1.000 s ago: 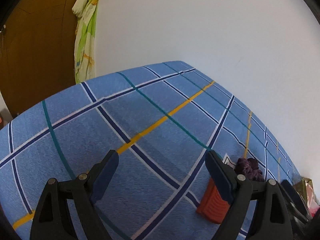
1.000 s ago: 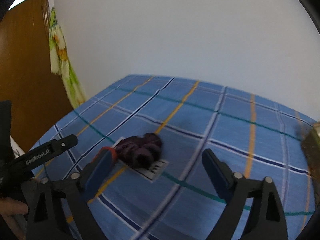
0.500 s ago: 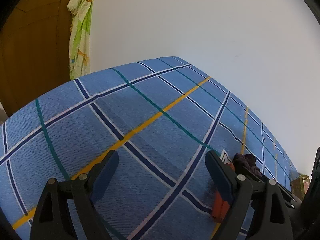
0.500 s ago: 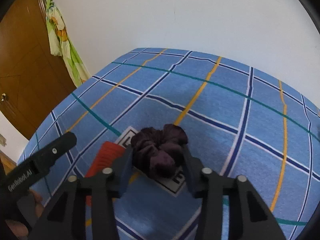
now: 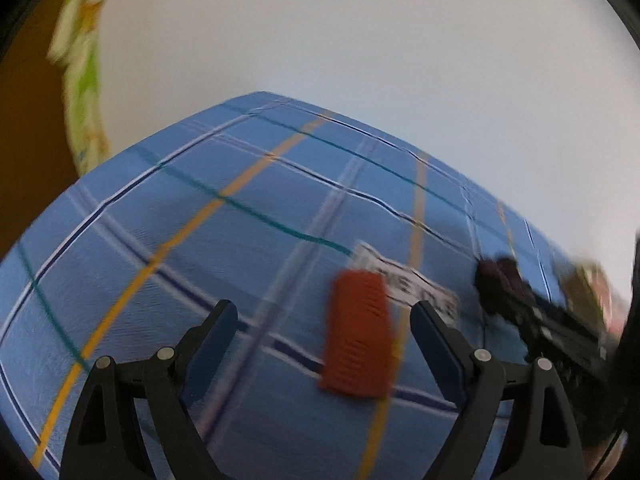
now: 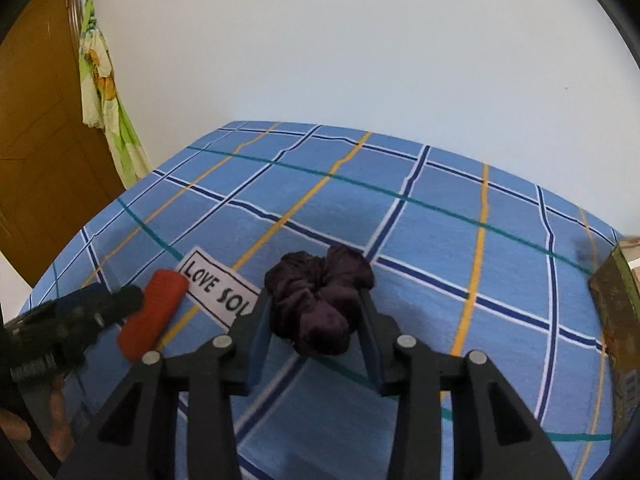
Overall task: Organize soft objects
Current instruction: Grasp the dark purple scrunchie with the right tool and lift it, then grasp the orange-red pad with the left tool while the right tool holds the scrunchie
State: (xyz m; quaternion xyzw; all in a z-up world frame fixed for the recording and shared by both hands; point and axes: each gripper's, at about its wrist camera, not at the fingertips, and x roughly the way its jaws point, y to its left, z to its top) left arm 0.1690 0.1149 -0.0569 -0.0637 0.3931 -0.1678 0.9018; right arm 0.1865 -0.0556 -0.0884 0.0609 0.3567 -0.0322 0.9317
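My right gripper (image 6: 314, 322) is shut on a dark purple scrunchie (image 6: 320, 300) and holds it just above the blue plaid bed cover (image 6: 420, 248). The scrunchie also shows in the left wrist view (image 5: 498, 280), far right, in the right gripper's jaws. An orange ribbed soft roll (image 6: 154, 314) lies on the cover beside a white "LOVE SOUL" label (image 6: 218, 290). In the left wrist view the orange roll (image 5: 358, 348) lies between and just beyond my open, empty left gripper (image 5: 324, 326), nearer its right finger. That view is blurred.
A white wall stands behind the bed. A brown wooden door (image 6: 36, 152) with a green floral cloth (image 6: 104, 92) hanging by it is at the left. A brownish box (image 6: 618, 304) sits at the bed's right edge.
The right gripper has lifted the scrunchie off the label, so its text now shows. The left gripper has swung right, bringing the orange roll between its fingers.
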